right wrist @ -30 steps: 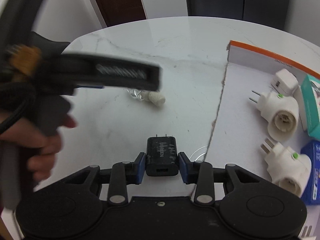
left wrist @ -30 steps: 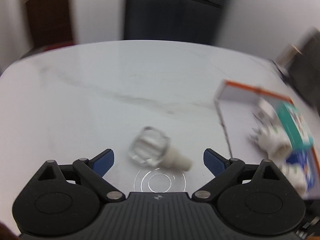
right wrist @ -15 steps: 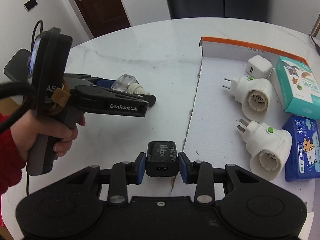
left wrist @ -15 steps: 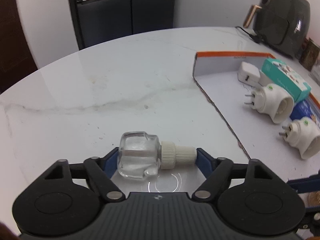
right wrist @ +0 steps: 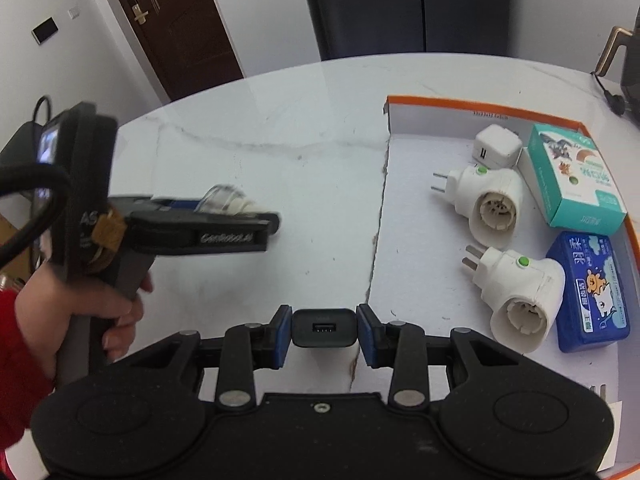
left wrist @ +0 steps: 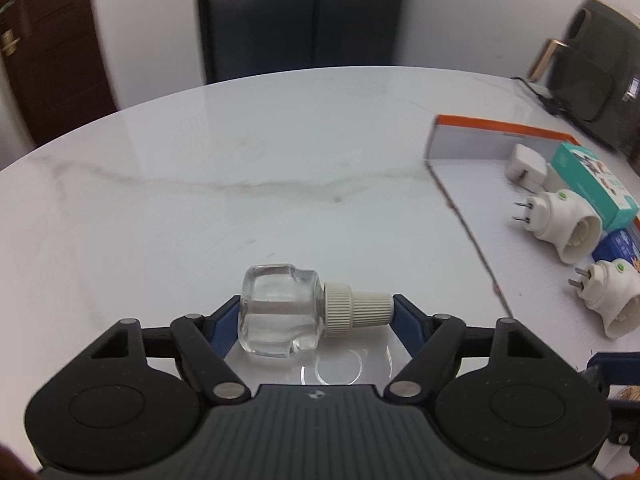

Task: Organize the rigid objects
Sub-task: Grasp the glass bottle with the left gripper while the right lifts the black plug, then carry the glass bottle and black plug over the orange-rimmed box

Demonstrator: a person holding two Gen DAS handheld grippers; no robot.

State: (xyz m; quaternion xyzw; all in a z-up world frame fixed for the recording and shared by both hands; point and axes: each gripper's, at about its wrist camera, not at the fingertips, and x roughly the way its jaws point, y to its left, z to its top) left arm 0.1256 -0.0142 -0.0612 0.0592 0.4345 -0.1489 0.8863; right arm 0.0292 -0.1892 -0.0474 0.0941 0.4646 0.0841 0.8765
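Observation:
A clear glass bottle with a ribbed cream cap [left wrist: 280, 312] lies sideways between the blue pads of my left gripper [left wrist: 314, 314], which is shut on it, base against one pad and cap tip against the other. From the right wrist view the same bottle [right wrist: 226, 202] hangs above the marble table, in the left gripper [right wrist: 256, 216] held by a hand in a red sleeve. My right gripper [right wrist: 323, 330] is shut on a black USB charger [right wrist: 323, 328], near the left edge of the orange-rimmed tray [right wrist: 404, 216].
In the tray lie a white cube charger [right wrist: 498, 147], two white plug-in sockets [right wrist: 490, 200] [right wrist: 520, 296], a teal box [right wrist: 572, 176] and a blue box [right wrist: 592, 292]. A dark appliance [left wrist: 592, 72] stands at the table's back right. A dark cabinet stands behind the table [left wrist: 280, 140].
The left gripper closed on the bottle lying on the table and lifted it. The right gripper, still gripping the black charger, shifted towards the tray and rolled a little.

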